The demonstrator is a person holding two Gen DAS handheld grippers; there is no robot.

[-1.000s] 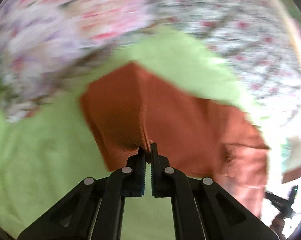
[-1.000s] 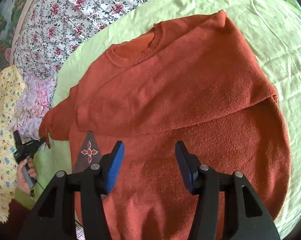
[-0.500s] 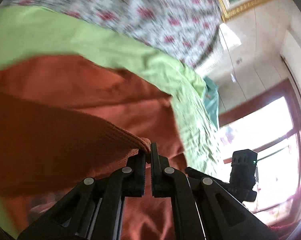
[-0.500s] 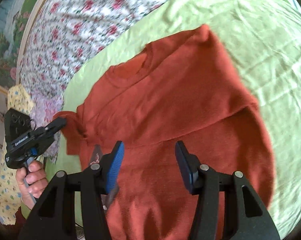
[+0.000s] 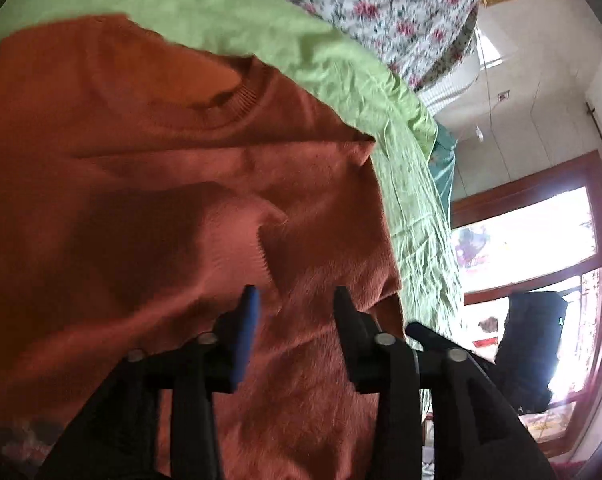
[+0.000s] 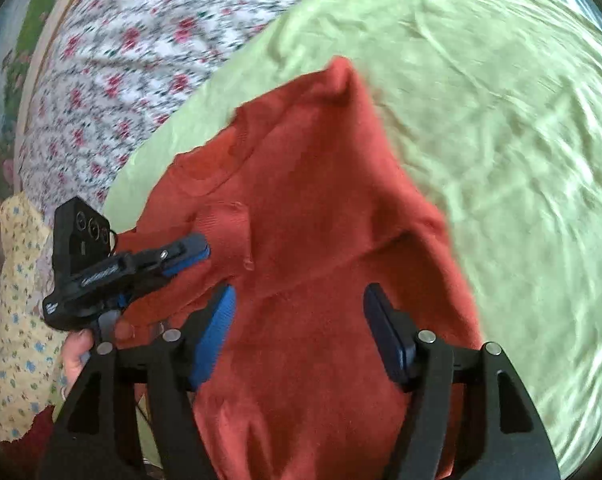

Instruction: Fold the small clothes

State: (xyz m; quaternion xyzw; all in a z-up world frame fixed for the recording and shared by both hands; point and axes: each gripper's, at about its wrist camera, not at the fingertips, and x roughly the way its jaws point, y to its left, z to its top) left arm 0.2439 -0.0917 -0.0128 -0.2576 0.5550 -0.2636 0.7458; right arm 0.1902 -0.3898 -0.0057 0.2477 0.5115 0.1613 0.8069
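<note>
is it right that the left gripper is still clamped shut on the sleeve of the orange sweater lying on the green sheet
Not quite. The left gripper has let go: the left wrist view shows its jaws open with nothing between them. The rest holds: the orange sweater lies on the green sheet, its sleeve now folded across the body.

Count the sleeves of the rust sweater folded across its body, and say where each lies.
2. One sleeve lies folded over the sweater just below the neckline, near the open left gripper. The other sleeve lies folded along the sweater's far side, beside the green sheet.
</note>
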